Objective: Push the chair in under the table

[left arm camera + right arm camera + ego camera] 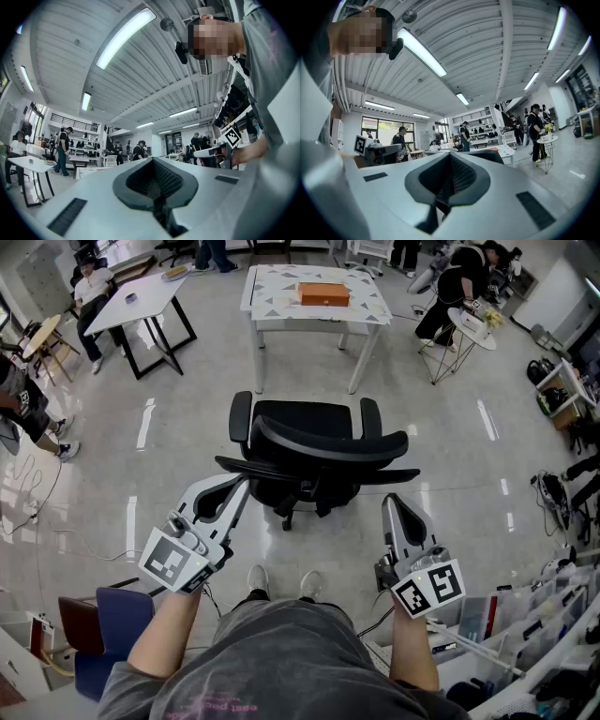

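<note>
Chair (314, 451) (black, curved backrest) stands before the table (281, 307); left hand-held gripper (240, 484) and right hand-held gripper (395, 502) closed, empty.

chair base (286, 517) mostly hidden, blue chair (117, 620) half-hidden

Workshop with a glossy pale floor (450, 521).
Overhead strip lights (125, 37); well right of the white desk (141, 298), a round side table (466, 324).
</note>
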`<state>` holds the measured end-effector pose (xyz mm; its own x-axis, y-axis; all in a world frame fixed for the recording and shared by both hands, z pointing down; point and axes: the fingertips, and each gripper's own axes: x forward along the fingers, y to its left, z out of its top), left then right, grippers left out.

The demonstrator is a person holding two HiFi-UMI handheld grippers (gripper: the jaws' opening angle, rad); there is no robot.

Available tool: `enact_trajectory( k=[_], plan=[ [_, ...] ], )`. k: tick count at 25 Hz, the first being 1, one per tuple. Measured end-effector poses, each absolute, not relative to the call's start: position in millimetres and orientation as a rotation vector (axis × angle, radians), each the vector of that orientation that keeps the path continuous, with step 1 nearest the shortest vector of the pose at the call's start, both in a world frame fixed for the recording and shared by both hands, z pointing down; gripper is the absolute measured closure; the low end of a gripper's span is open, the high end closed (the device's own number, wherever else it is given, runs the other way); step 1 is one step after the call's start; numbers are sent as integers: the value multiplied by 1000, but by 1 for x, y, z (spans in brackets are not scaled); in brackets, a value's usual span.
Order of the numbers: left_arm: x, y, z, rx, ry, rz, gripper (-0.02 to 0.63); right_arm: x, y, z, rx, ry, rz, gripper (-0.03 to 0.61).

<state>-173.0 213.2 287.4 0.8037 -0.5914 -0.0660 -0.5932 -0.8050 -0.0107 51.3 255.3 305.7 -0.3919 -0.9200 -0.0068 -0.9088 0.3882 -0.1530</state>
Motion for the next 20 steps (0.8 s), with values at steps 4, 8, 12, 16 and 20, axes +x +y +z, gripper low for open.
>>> enact_trajectory(
  k=[4,8,12,16,20],
  plan=[
    [-172,212,288,-2958,969,101,612,51,254,304,-1675,2545,-182,588],
    [-172,212,291,-2951,973,107,613,52,255,307,-1682,2547,-184,588],
    [-172,213,291,-2953,971,99,614,51,256,306,-1699,2557,-164,588],
    [-172,215,293,-2958,972,92,612,49,255,307,-1697,2565,-159,588],
    [-170,216,293,-2957,969,90,613,50,256,308,-1701,2562,-162,588]
  ],
)
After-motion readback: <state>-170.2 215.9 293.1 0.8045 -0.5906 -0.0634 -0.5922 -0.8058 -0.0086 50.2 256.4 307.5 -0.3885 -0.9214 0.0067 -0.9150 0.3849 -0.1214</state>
